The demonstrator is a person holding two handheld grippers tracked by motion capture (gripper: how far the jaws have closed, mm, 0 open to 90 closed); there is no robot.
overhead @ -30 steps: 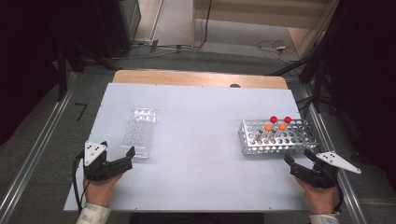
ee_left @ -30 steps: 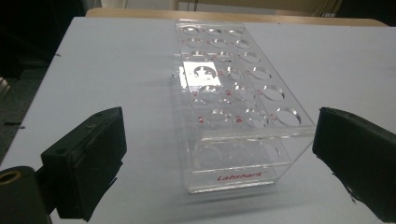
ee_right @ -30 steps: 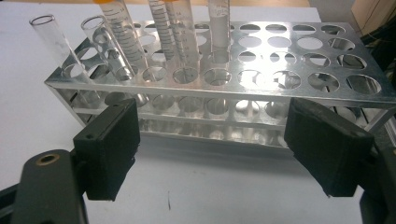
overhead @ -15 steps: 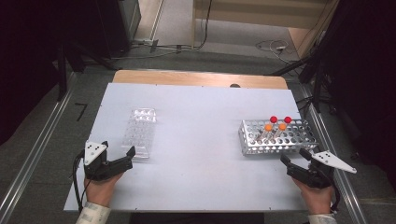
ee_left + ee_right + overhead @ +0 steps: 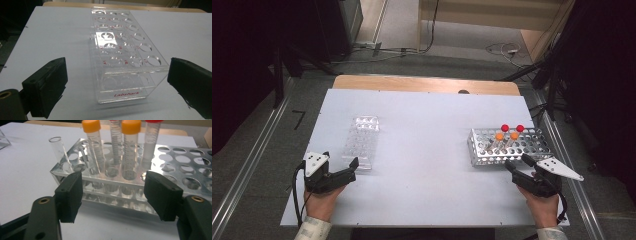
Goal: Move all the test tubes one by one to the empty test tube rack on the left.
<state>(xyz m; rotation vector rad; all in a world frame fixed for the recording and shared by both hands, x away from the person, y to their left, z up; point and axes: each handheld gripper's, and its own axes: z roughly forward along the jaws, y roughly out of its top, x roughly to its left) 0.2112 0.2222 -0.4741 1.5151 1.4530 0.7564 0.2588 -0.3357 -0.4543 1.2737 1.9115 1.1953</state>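
From above, the white table carries a clear plastic rack on its left half and a metal rack on its right. Two orange-capped tubes and two red-capped tubes stand in the metal rack; at this range their bodies blur into the shiny holes. The left gripper sits just short of the clear rack's near end, jaws apart. The right gripper rests close against the metal rack's near edge; its jaws have just been closing a little, yet they stand apart with nothing in them. A grey plate covers most of its body.

In the left gripper view, the clear rack lies between and beyond the two spread black jaws, untouched, every hole vacant. Its see-through walls make the lower tier hard to trace, and the right jaw is cut by the frame.

In the right gripper view, the metal rack stands right ahead of the open jaws. The orange-capped tubes rise behind them; the red caps are clipped by the top edge. An uncapped glass tube leans at the rack's left corner.
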